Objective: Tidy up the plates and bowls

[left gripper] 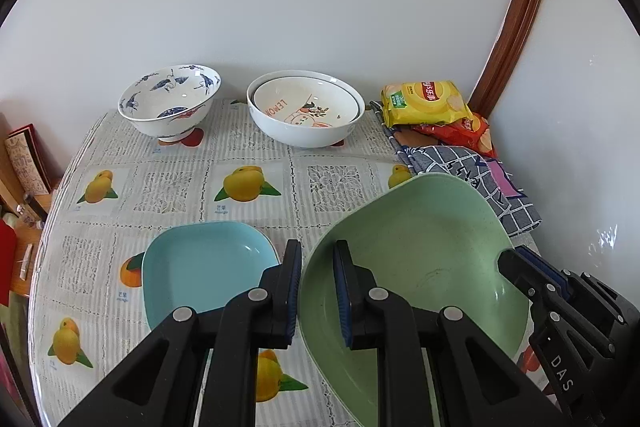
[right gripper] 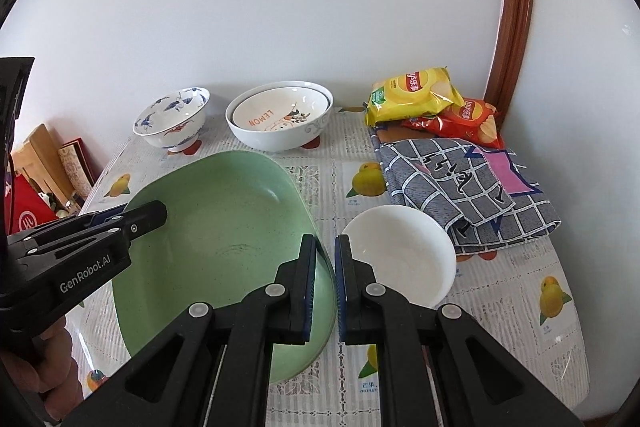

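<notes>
We saw the left gripper and the right gripper each nearly closed, pinching opposite rims of the green plate and holding it tilted above the bench. A blue plate and a white bowl sat just beside it, with two patterned bowls farther back. The grippers hid the green plate's near edge.

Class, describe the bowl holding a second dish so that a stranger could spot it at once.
Start at the white wall behind the fruit-print table. Two bowls stand along it; take the plain white bowl, nearer the yellow crisp packet. Unlike the blue-patterned bowl, it holds a dish lettered LEMON.
</notes>
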`<state>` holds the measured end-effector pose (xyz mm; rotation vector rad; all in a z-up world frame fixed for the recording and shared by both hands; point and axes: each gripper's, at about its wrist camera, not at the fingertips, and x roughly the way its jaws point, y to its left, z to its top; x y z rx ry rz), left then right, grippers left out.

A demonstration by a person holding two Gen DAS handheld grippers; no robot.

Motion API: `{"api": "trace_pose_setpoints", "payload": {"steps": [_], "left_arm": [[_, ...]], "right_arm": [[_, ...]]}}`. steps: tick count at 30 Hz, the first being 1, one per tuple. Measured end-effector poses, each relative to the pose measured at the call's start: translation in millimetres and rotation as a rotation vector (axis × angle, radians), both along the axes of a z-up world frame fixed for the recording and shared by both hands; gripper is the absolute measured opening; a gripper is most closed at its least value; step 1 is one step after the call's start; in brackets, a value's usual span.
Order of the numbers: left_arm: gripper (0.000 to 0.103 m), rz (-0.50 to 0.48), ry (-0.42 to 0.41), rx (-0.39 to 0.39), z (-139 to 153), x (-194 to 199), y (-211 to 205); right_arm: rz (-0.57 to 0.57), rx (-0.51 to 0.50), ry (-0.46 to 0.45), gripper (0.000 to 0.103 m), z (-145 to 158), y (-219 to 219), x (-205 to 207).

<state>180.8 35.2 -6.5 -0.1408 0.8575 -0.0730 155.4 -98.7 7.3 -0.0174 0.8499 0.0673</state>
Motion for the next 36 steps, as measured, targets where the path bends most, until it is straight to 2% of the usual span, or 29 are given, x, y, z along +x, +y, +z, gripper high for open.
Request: {"api": "trace_pose_setpoints", "payload": {"steps": [16,36], "left_arm": [[0.016,0.009,-0.050,0.024,25.8,-37.3,2.9],[0.016,-0.001,-0.038,-0.001,18.0,-36.1,18.8]], "right_arm": [[-0.008,0.036,-0.053,0.010,26.7,4.8,-41.7],[-0.030,0.029,-0.048,0.010,21.1,22.5,-45.7]]}}
